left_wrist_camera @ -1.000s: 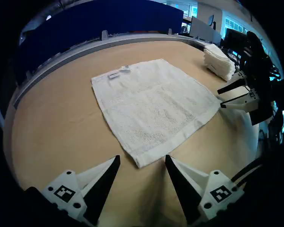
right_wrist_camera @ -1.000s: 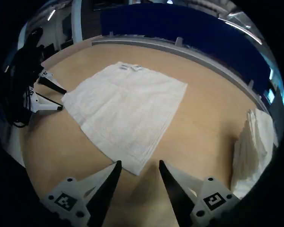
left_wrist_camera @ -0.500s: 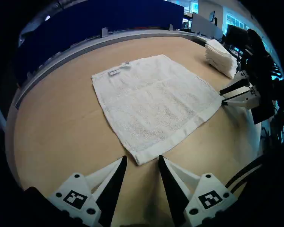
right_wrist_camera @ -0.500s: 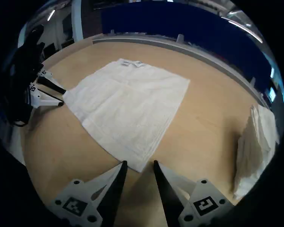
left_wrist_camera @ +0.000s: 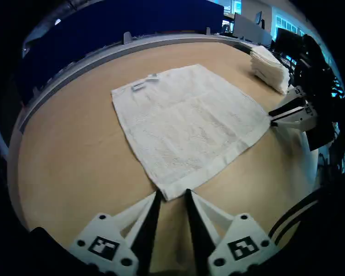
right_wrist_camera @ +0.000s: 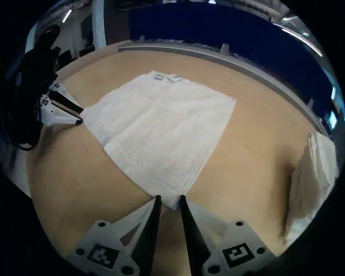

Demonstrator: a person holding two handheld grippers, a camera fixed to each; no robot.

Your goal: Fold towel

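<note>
Left gripper view: the towel point(left_wrist_camera: 186, 124) is spread flat on the tabletop point(left_wrist_camera: 71, 152). Its near corner is flanked by the left claw point(left_wrist_camera: 172, 195), narrowed to a slim gap; whether the cloth is pinched cannot be told. The right claw point(left_wrist_camera: 271, 120) is set at the towel's right corner, with a stack of folded towels point(left_wrist_camera: 269, 71) beyond that corner.

Right gripper view: the towel's point(right_wrist_camera: 163, 124) near corner is flanked by the narrowed right claw point(right_wrist_camera: 169, 201), grip likewise unclear. The left claw point(right_wrist_camera: 82, 116) is seen at the towel's left corner.

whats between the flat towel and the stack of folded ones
Bare table separates the spread towel from the folded stack, per the right gripper view.
</note>
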